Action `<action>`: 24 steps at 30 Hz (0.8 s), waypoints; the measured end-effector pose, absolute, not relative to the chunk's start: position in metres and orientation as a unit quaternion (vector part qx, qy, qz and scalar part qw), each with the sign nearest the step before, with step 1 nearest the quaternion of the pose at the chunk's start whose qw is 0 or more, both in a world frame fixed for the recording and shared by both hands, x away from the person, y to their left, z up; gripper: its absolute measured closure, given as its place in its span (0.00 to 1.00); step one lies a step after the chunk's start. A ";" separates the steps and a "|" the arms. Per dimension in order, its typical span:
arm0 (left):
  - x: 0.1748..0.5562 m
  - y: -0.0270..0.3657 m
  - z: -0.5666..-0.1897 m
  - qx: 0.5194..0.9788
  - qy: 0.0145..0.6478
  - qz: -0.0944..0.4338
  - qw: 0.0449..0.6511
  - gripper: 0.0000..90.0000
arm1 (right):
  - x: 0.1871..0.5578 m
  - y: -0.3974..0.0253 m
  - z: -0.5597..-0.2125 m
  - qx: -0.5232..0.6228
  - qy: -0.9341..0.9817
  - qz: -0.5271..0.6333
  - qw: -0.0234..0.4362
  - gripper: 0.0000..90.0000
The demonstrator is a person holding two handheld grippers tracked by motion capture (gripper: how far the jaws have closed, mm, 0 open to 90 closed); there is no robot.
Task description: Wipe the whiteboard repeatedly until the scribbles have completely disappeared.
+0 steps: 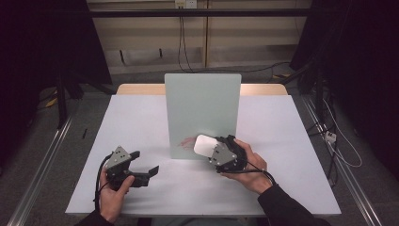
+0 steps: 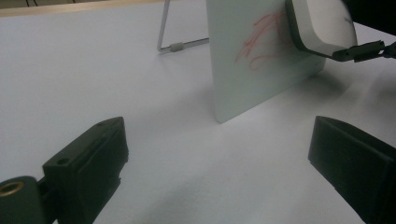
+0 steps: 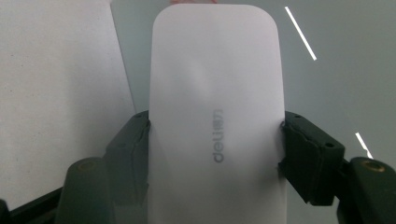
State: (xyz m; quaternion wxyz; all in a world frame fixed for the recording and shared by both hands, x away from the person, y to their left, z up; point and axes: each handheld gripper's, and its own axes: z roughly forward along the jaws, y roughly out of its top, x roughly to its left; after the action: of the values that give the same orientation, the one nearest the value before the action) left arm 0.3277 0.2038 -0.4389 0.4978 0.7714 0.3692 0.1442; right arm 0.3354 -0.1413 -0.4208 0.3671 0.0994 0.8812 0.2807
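A pale green whiteboard (image 1: 202,113) stands upright on a wire stand at the table's middle, with red scribbles (image 2: 261,39) low on its face. My right gripper (image 1: 214,149) is shut on a white eraser (image 1: 204,145) (image 3: 217,116) marked "deli", and the eraser is pressed against the board's lower part beside the red marks (image 1: 187,143). Its jaws clamp the eraser's two long sides. My left gripper (image 1: 147,162) rests low over the table at the front left, open, its two black fingers (image 2: 88,158) wide apart with nothing between them.
The white table (image 1: 141,122) has a wooden strip along its far edge (image 1: 141,89). The board's wire stand (image 2: 180,45) juts out behind it. Cables lie on the floor to the right (image 1: 334,141), and metal rails run along both sides.
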 end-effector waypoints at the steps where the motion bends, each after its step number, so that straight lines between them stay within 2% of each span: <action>1: 0.328 0.204 -0.439 0.771 0.369 0.145 0.498 0.05 | 0.335 -0.140 -0.422 0.102 0.881 0.283 0.364 0.35; 18: 0.328 0.205 -0.438 0.770 0.369 0.145 0.499 0.05 | 0.336 -0.120 -0.432 0.085 0.895 0.282 0.334 0.35; 24: 0.327 0.205 -0.439 0.770 0.370 0.145 0.499 0.05 | 0.340 -0.122 -0.422 0.096 0.885 0.295 0.348 0.35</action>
State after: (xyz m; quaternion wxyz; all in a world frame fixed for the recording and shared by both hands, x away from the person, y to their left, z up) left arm 0.3275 0.2049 -0.4385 0.4993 0.7699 0.3700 0.1450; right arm 0.3398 -0.1218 -0.4217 0.3477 0.0957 0.8848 0.2950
